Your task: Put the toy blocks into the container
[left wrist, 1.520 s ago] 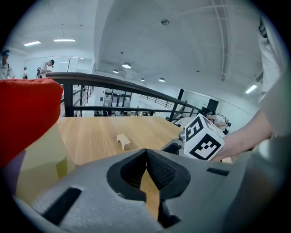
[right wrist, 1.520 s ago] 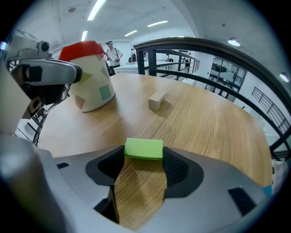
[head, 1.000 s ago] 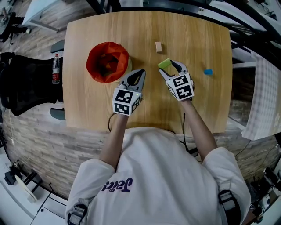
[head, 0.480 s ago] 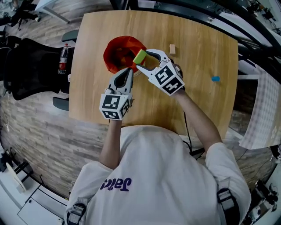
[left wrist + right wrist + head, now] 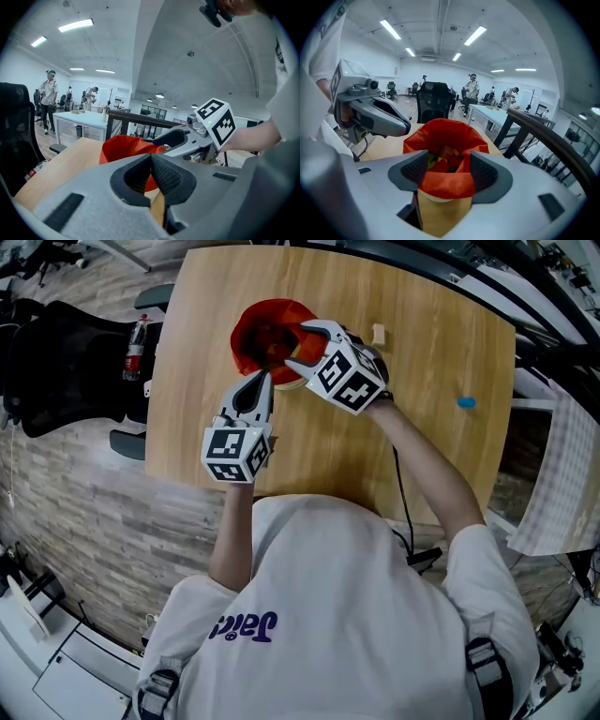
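The red cloth container (image 5: 246, 338) is sitting at the upper middle of the frame on the wooden table (image 5: 422, 456), its soft rim sagging around a pile of coloured blocks (image 5: 440, 161). The right gripper (image 5: 300, 346) is hovering over the rim, its fingers spread wide with nothing between them. The left gripper (image 5: 262, 379) is pointing at the container from just beside it, its fingers pressed together. A tan block (image 5: 379, 333) and a blue block (image 5: 466, 401) are lying off to the right.

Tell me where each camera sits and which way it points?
Head view: on the person's head, looking steeply down at the table, the red container, both arms and shoulders.
Left gripper view: on the left tool, looking along its shut jaws toward the container and the right tool.
Right gripper view: on the right tool, looking between its open jaws into the container; left tool at left.
Shared: all show the red container.
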The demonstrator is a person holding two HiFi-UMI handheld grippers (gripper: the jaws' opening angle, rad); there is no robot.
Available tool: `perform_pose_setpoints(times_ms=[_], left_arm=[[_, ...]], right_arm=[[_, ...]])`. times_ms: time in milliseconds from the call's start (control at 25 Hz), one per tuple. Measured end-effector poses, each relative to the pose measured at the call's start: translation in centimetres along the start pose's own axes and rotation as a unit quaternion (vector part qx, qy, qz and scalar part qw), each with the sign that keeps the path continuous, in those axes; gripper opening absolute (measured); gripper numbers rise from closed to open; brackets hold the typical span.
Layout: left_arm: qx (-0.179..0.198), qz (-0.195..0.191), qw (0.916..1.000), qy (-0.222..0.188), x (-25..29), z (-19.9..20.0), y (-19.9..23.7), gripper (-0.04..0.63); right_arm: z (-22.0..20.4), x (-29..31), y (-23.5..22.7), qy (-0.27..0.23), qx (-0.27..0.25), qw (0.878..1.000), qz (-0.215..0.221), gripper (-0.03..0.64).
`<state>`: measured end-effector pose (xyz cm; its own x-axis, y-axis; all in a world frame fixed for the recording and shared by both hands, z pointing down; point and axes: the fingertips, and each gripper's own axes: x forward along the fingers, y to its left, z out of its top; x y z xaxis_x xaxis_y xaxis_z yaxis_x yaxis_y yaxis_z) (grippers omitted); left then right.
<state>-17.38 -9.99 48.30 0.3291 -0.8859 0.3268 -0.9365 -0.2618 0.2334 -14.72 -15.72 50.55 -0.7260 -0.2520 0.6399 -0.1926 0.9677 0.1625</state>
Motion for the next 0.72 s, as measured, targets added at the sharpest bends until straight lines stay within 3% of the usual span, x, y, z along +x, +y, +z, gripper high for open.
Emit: perform_pose_setpoints(times_ms=[200,360,520,720], left_arm=[[0.015,-0.043,0.999,0.003,1.4,0.2,-2.7,0.011],[0.031,-0.103,0.9942,-0.003,4.0,0.6,-7.3,0.011],[0.047,-0.165,0.9851,0.017,5.4,-0.4,-12.4,0.011],[0.067,-0.242,0.9671,0.045,7.0,-3.0,-19.6,0.011]], right_arm=[[-2.9,-4.5,-0.1,-0.018,0.069,0.997,-0.017,0.265],[-7.4,-10.0,-1.1,-0.008,0.116,0.992,-0.058,0.265],[-11.5,-15.3,-0.6,-0.003,0.157,0.982,-0.103,0.265],[-17.5,-20.4,1.3,0.035,0.194,0.972,-0.127,0.265]])
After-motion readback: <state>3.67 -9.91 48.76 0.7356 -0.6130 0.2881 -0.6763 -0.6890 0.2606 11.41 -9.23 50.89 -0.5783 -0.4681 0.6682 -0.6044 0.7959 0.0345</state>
